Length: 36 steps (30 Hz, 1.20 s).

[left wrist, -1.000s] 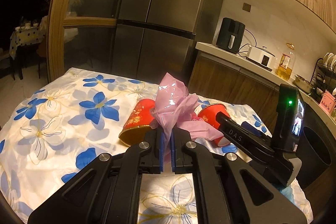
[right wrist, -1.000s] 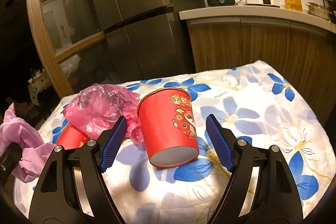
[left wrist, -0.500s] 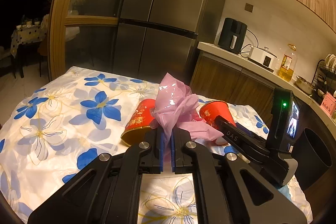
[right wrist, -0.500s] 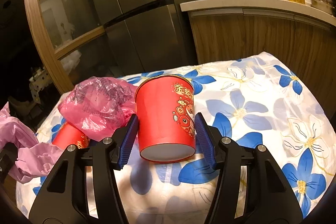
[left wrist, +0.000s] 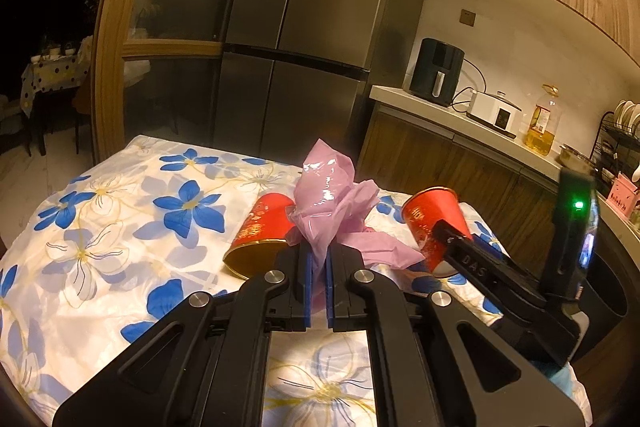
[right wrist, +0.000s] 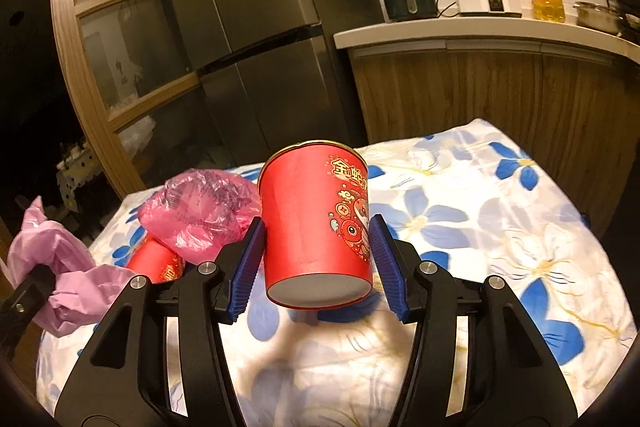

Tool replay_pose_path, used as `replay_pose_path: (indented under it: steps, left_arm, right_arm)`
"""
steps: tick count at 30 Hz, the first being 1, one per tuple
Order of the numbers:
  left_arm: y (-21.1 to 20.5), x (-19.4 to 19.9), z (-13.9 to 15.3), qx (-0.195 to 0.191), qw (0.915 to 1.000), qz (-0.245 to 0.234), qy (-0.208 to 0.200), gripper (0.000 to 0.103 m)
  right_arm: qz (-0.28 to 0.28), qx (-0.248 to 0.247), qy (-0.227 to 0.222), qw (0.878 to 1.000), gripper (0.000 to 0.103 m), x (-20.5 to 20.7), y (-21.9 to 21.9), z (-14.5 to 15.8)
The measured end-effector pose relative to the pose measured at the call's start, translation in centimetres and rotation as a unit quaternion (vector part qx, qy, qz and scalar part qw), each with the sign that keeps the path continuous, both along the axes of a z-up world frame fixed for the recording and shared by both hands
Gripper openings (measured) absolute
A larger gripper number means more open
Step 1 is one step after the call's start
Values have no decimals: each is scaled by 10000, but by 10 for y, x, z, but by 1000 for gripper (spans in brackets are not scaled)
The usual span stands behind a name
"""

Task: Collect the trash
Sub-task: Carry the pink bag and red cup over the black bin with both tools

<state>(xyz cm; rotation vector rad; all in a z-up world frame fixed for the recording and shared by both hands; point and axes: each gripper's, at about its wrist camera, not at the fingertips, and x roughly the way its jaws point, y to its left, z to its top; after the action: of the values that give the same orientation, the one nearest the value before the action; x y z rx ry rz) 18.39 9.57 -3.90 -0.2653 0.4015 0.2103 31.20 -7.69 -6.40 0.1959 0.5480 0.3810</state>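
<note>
My left gripper [left wrist: 318, 277] is shut on a pale pink plastic bag [left wrist: 332, 205], held above the flowered table; the bag also shows at the left edge of the right wrist view [right wrist: 60, 267]. My right gripper [right wrist: 318, 267] is shut on a red paper cup [right wrist: 320, 227] with gold print, lifted off the cloth; it also shows in the left wrist view [left wrist: 434, 223]. A second red cup [left wrist: 262, 235] lies on its side on the cloth, half hidden under a crumpled darker pink bag [right wrist: 204, 209].
The table has a white cloth with blue flowers [left wrist: 120, 227]. A dark round bin [left wrist: 608, 291] stands off the table's right side. A steel fridge [left wrist: 312, 39] and a counter [right wrist: 480, 27] with appliances stand behind.
My right gripper closed on the red cup and lifted it off the cloth. My left gripper kept hold of the pale pink bag and barely moved.
</note>
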Motion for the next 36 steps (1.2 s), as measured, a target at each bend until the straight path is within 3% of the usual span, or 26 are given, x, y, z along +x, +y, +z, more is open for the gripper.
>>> replay_pose_path:
  steps: [18, 36]
  left_arm:
    - [-52, -24, 20, 134, 9995, -234, -186, 5]
    - [-116, -12, 32, 334, 9967, -704, -234, 5]
  right_arm:
    - [-212, 313, -467, 9982, 53, -76, -69, 41]
    - [-723, 464, -835, 9928, 53, -122, -147, 62]
